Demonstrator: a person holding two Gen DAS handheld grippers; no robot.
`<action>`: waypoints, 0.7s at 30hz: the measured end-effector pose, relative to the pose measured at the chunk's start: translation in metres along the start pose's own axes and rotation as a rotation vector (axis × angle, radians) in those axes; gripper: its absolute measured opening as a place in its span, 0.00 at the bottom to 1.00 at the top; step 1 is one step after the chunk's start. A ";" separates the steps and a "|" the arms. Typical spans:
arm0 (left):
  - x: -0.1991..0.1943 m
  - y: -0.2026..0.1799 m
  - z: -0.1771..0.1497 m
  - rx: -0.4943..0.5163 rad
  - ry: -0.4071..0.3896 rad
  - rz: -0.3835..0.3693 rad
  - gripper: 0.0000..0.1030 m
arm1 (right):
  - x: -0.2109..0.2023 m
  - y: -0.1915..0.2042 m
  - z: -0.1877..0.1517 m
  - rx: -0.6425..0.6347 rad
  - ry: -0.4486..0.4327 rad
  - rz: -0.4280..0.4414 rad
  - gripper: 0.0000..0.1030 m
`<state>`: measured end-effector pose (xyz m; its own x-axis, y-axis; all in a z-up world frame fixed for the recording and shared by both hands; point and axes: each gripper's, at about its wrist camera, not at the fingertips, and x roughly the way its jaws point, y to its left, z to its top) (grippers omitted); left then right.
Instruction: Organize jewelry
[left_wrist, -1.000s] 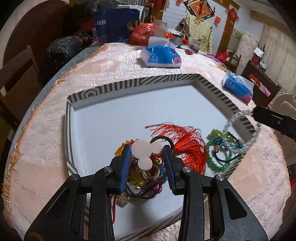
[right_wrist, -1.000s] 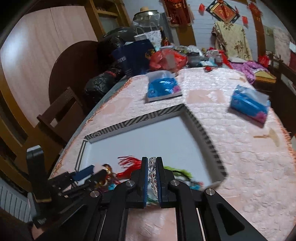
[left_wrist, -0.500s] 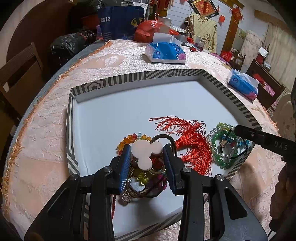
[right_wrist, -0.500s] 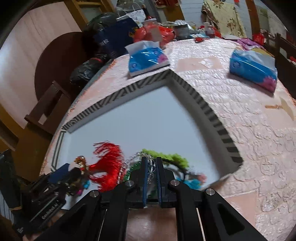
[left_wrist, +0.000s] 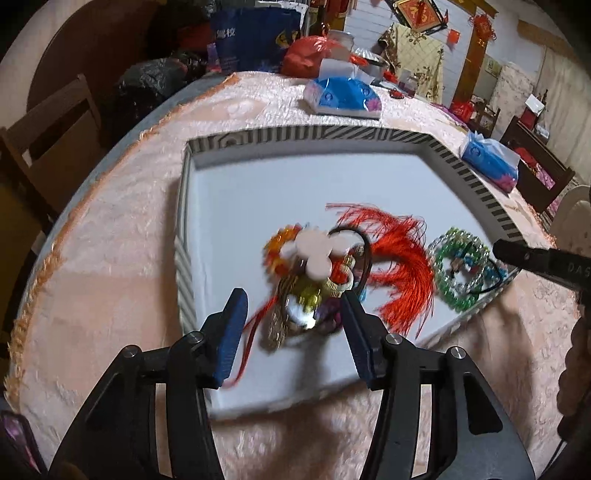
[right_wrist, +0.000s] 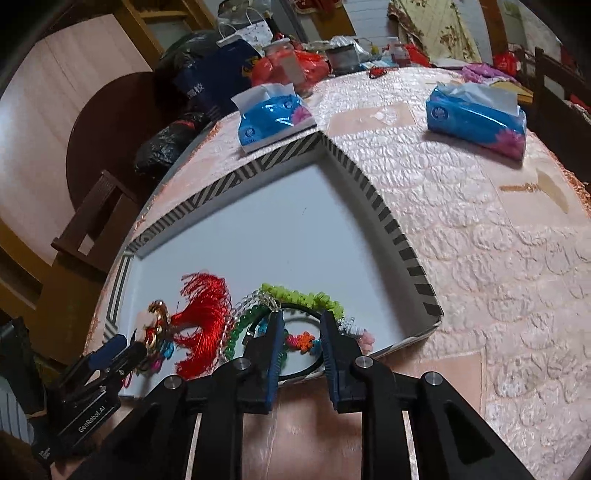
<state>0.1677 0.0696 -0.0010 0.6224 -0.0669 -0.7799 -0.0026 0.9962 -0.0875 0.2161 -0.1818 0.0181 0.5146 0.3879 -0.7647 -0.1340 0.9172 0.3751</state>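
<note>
Both hand-held grippers, left (left_wrist: 291, 325) and right (right_wrist: 301, 345), are spread and empty; the jewelry (left_wrist: 321, 273) lies lower centre in the tray (left_wrist: 295, 134), grouped for sorting.

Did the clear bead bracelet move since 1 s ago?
Yes. The clear bead bracelet, then pinched above the tray's striped rim, now lies inside the tray by the red tassel; the right gripper is open.

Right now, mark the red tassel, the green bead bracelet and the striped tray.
red tassel (left_wrist: 400, 264), left wrist view, on the middle of the fringe.
green bead bracelet (left_wrist: 448, 291), left wrist view, on its lower-left beads.
striped tray (right_wrist: 397, 236), right wrist view, on the right striped rim.
</note>
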 end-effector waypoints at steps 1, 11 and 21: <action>-0.003 -0.002 -0.004 0.016 -0.003 0.009 0.50 | -0.001 0.000 -0.001 0.000 0.002 0.000 0.18; -0.032 -0.002 -0.035 -0.009 -0.005 -0.007 0.51 | -0.009 -0.005 -0.022 0.044 0.011 0.055 0.20; -0.111 -0.021 -0.040 0.003 -0.124 -0.041 0.75 | -0.082 0.041 -0.059 -0.162 -0.077 -0.109 0.41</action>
<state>0.0674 0.0537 0.0632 0.7137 -0.1006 -0.6932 0.0270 0.9929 -0.1162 0.1188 -0.1709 0.0649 0.5959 0.2836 -0.7513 -0.2051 0.9583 0.1990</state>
